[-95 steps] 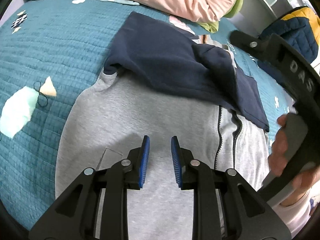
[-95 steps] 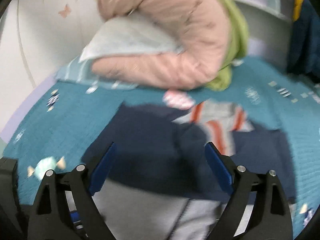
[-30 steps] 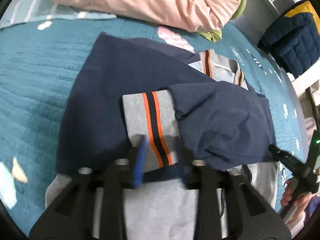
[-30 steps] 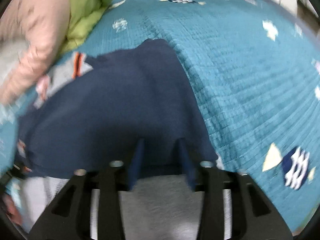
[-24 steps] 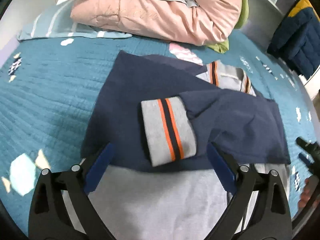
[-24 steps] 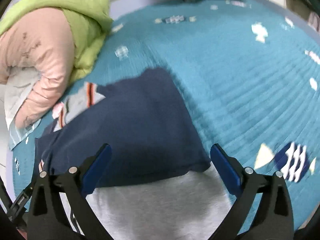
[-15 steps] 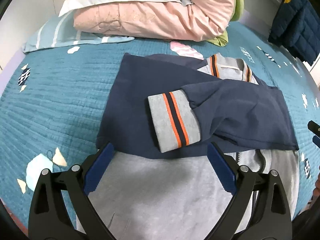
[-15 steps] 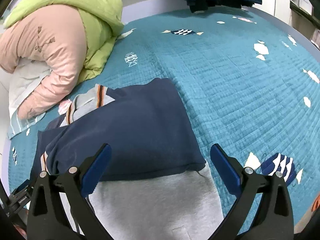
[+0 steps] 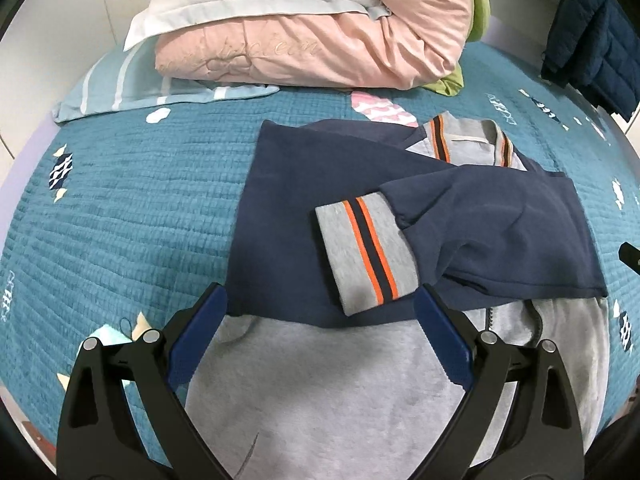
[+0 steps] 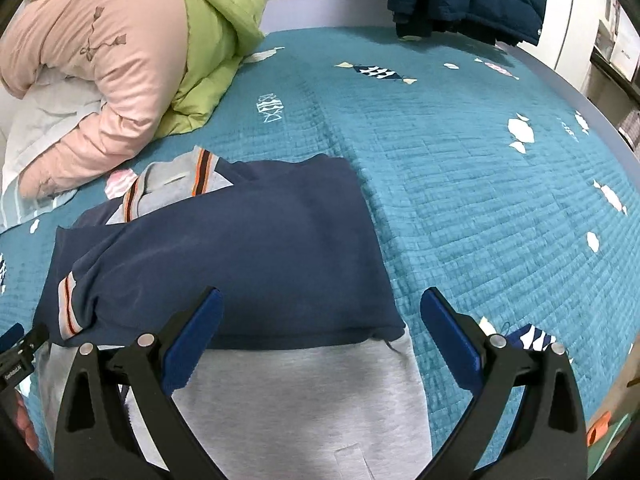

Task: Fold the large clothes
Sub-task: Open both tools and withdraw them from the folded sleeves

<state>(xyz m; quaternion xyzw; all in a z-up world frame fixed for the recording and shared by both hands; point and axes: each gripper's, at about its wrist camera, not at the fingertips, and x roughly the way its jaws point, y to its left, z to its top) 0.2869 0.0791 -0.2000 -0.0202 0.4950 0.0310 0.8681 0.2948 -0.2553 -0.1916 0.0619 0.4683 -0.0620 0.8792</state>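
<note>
Lying flat on the teal quilt, the jacket shows a navy upper half and a grey lower half, with both navy sleeves crossed inward over the chest. The striped cuff — grey with orange and dark bands — rests near the middle, just above the line where navy meets grey. The left gripper hovers over the grey hem area with its jaws spread wide and nothing between them; the right gripper hangs over the jacket's right side, equally wide open and empty.

The step in hand looks like the lengthwise fold: bringing the grey bottom up over the navy top. To do it well, each gripper should likely pinch one bottom corner of the hem through both layers, so the zipper front does not peel away from the back. Lifting the two corners together and keeping them level would help the fold line stay straight, and carrying the hem over the sleeves without dragging should keep the cuff from sliding out of place. The pink duvet lies well beyond the collar, clear of the fold.
</note>
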